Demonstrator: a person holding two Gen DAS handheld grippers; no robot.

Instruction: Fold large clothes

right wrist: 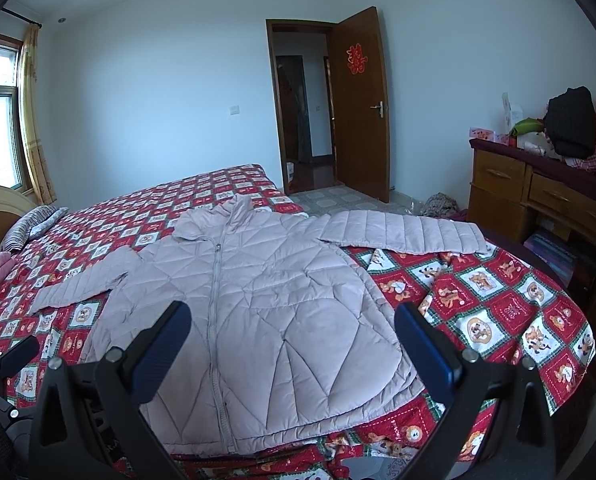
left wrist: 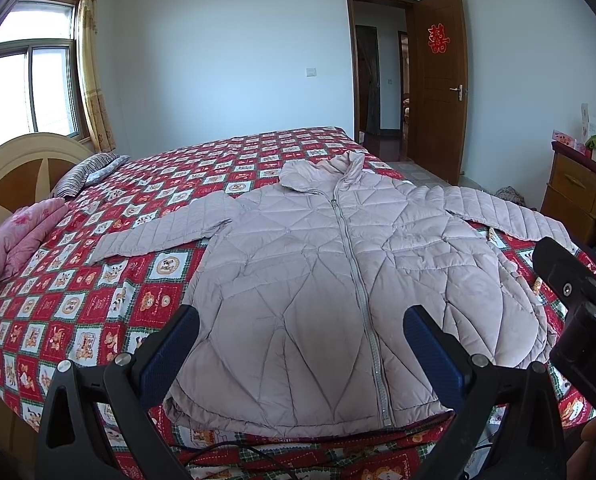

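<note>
Pale pink quilted jacket (left wrist: 329, 280) lies flat, front up and zipped, on the bed (left wrist: 110, 288), which carries a red checked cartoon-print cover. Landmark for all positions: the jacket.

Jacket layout — collar points to the far side of the bed, toward the open wooden door (left wrist: 441, 80); hem lies at the near edge. Both sleeves are spread outward. Sleeve on the window side (left wrist: 158, 232) angles down across the cover; the other sleeve (right wrist: 401, 232) stretches toward the wooden dresser (right wrist: 537, 184) and its cuff reaches the bed's edge.

Left gripper (left wrist: 299, 344): fingers wide apart, nothing between the pads, hovering above the jacket's hem just on the window side of the zip. No contact with the fabric visible.

Right gripper (right wrist: 292, 340): fingers likewise wide apart and empty, above the hem on the dresser side of the zip. No contact seen.

Surroundings relative to the jacket — a folded pink quilt (left wrist: 14, 236) and a striped pillow (left wrist: 86, 172) sit well off the window-side sleeve, near the headboard (left wrist: 22, 168). A black cable (left wrist: 234, 446) runs on the cover just in front of the hem.
</note>
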